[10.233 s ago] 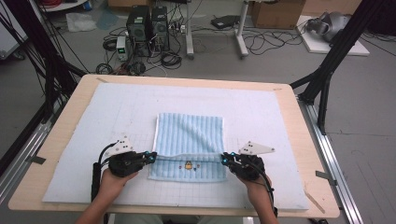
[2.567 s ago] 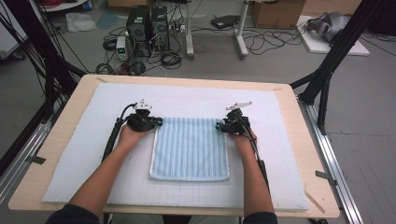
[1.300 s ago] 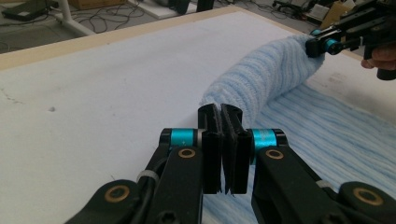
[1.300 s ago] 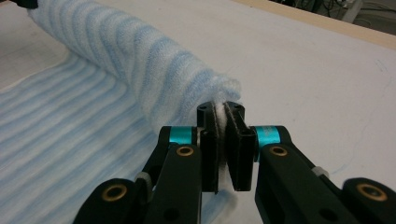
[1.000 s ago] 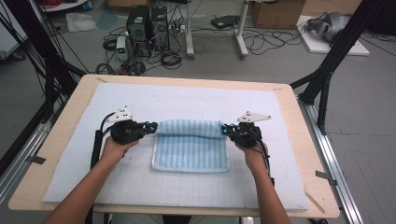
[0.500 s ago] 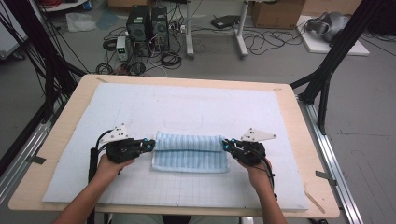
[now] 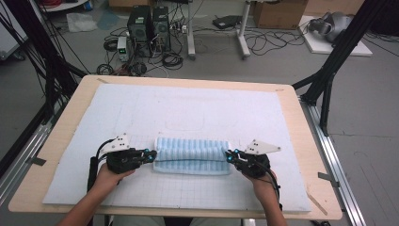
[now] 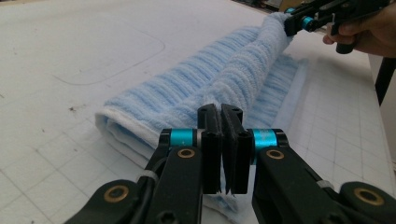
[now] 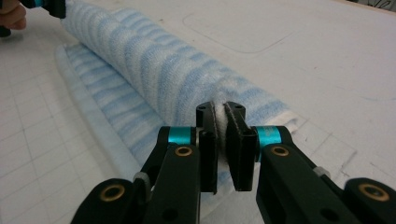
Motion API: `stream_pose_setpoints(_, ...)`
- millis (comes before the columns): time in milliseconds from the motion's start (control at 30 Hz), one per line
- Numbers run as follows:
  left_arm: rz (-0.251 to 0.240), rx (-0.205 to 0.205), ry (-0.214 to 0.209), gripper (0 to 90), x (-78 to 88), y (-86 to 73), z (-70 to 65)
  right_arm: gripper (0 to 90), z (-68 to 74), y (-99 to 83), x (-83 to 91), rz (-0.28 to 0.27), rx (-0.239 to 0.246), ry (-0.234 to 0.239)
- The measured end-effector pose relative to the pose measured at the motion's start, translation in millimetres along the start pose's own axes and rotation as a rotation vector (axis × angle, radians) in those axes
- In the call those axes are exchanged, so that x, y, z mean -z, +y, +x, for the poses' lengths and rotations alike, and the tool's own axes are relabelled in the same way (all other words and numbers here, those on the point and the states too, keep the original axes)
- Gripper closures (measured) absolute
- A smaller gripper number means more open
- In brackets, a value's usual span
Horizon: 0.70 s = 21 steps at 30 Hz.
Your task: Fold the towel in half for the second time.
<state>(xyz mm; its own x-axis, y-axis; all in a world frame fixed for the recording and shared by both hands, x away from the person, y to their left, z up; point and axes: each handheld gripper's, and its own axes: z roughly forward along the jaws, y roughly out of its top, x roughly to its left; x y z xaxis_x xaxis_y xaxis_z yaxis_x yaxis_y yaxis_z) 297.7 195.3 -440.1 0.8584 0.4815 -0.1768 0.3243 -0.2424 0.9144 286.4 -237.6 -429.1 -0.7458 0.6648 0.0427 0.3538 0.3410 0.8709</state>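
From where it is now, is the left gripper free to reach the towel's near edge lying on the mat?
Probably not yet: the left gripper is shut on the towel fold, as is the right gripper. Nothing else blocks the near edge.

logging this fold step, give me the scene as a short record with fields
work in hand: folding a blue striped towel
towel state: folded over, top layer held raised at both ends
left gripper: shut on the towel's left end
right gripper: shut on the towel's right end
surface: white gridded mat on a wooden table
beyond the table: computer towers and cables on the floor
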Motion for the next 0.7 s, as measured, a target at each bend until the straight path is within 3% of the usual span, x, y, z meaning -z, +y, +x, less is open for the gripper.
stream_pose_setpoints(167,0.033,-0.006,-0.001,84.8,-3.0,-4.7,-3.0,79.4,-0.1,-3.8,3.4,0.012,0.004,-0.014)
stream_pose_setpoints(233,0.025,0.031,0.011,73.8,-2.8,-4.0,-1.7,73.0,-0.8,-4.4,6.1,0.008,-0.006,-0.015)
stream_pose_setpoints(300,0.007,0.063,0.033,60.6,-1.6,-1.6,-0.3,69.1,-1.6,-3.2,11.0,-0.017,-0.030,-0.016)
stream_pose_setpoints(500,-0.077,0.063,0.077,53.8,2.7,10.9,1.3,62.9,0.3,8.6,23.1,-0.138,-0.067,-0.005)
stream_pose_setpoints(600,-0.068,0.074,0.086,52.8,-2.4,14.1,4.0,61.7,4.7,11.6,13.3,-0.102,-0.052,-0.003)
stream_pose_setpoints(700,-0.001,0.062,0.102,54.2,-13.1,12.1,4.6,61.7,10.7,8.3,-5.3,-0.006,-0.011,-0.004)
